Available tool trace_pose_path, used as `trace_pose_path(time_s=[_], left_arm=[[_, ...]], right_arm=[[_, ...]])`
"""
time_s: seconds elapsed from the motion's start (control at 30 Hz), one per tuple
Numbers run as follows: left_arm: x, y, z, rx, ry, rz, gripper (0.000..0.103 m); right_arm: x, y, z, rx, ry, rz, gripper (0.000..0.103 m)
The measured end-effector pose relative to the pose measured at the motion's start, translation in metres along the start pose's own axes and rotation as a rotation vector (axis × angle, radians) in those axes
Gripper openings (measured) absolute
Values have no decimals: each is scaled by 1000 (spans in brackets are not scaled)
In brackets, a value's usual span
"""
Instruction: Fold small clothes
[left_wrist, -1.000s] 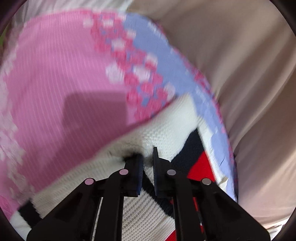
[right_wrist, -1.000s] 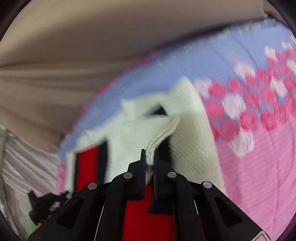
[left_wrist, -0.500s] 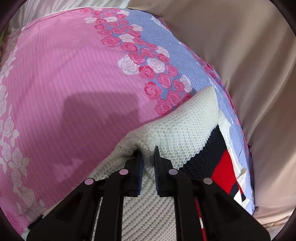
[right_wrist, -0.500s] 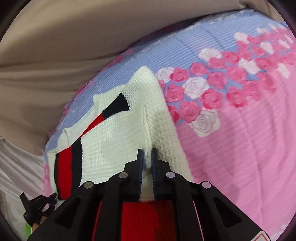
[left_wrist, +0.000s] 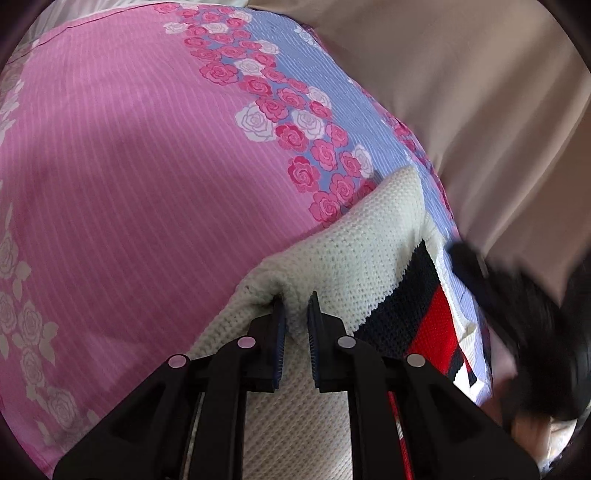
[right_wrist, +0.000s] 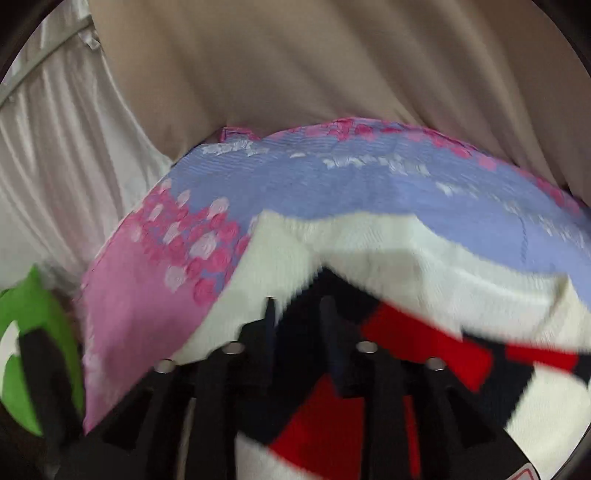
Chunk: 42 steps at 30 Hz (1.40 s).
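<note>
Left gripper (left_wrist: 294, 310): kept tight on a fold of the sweater (left_wrist: 354, 254).
Right gripper (right_wrist: 297, 317): jaws just opened, nothing pinched.
Sweater: laid on the bedsheet (left_wrist: 129, 177).

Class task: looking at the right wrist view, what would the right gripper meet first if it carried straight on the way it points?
Probably the knitted sweater: the right gripper, jaws just opening and empty, points down at its dark and red stripes. The frame is blurred, so depth is uncertain.
</note>
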<state>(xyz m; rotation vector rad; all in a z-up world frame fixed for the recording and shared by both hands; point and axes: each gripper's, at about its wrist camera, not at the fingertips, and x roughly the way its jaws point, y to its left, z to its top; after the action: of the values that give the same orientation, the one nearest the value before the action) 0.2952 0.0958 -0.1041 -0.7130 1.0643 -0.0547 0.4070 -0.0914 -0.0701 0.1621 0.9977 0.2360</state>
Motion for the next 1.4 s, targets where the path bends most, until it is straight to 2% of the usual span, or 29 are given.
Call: trace_pose_path(time_s=[0.1, 0.17, 0.23, 0.27, 0.43, 0.6, 0.67, 0.73, 0.8, 0.9, 1.0, 1.03, 1.07, 1.13, 1.17, 1.23, 1.27, 1.3, 1.33, 1.37, 1.4], left_arm=[[0, 0, 1, 22, 7, -10, 12], [0, 0, 1, 38, 9, -13, 12], [-1, 1, 0, 46, 8, -18, 11], [-1, 1, 0, 53, 6, -19, 11], [-1, 3, 0, 76, -8, -29, 11], [1, -4, 0, 130, -12, -5, 11], [-2, -4, 2, 130, 11, -16, 12], [-11, -1, 2, 125, 20, -25, 18], [-29, 0, -4, 138, -2, -12, 22], [-48, -1, -18, 203, -48, 44, 23], [-43, 1, -35, 238, -23, 100, 23], [-42, 3, -40, 234, -23, 120, 22], [-45, 2, -44, 232, -35, 122, 22], [-55, 2, -50, 240, -41, 121, 23], [-63, 3, -53, 250, -41, 116, 23], [-79, 12, -60, 269, -43, 123, 27], [-90, 20, -64, 279, -33, 129, 30], [-96, 29, -67, 277, -21, 134, 37], [-106, 41, -73, 269, -2, 137, 40], [-116, 54, -79, 262, 18, 137, 41], [-125, 65, -85, 257, 33, 142, 43]], right_arm=[[33, 1, 14, -6, 28, 1, 50], [50, 3, 17, -17, 64, -6, 49], [65, 7, 19, -30, 101, 5, 9], [71, 8, 22, -30, 104, 2, 7], [83, 7, 37, -33, 77, -64, 4], [96, 0, 49, 28, 63, -53, 3], [78, -3, 47, 55, 46, -51, 5], [29, -10, 37, 100, -53, -2, 6], [-35, -22, 4, 114, -143, 15, 9], [-102, -56, -59, 168, -201, -46, 9], [-130, -130, -127, 325, -135, -197, 9], [-129, -163, -150, 393, -87, -279, 9], [-129, -187, -168, 433, -47, -353, 0], [-154, -215, -193, 528, -105, -299, 0], [-170, -218, -199, 568, -112, -322, 2], [-210, -208, -214, 565, -182, -291, 8], [-228, -201, -225, 555, -197, -293, 17], [-247, -193, -243, 558, -196, -302, 33], [-260, -188, -260, 575, -190, -297, 42], [-273, -182, -286, 597, -176, -268, 49], [-281, -175, -309, 611, -154, -240, 49]])
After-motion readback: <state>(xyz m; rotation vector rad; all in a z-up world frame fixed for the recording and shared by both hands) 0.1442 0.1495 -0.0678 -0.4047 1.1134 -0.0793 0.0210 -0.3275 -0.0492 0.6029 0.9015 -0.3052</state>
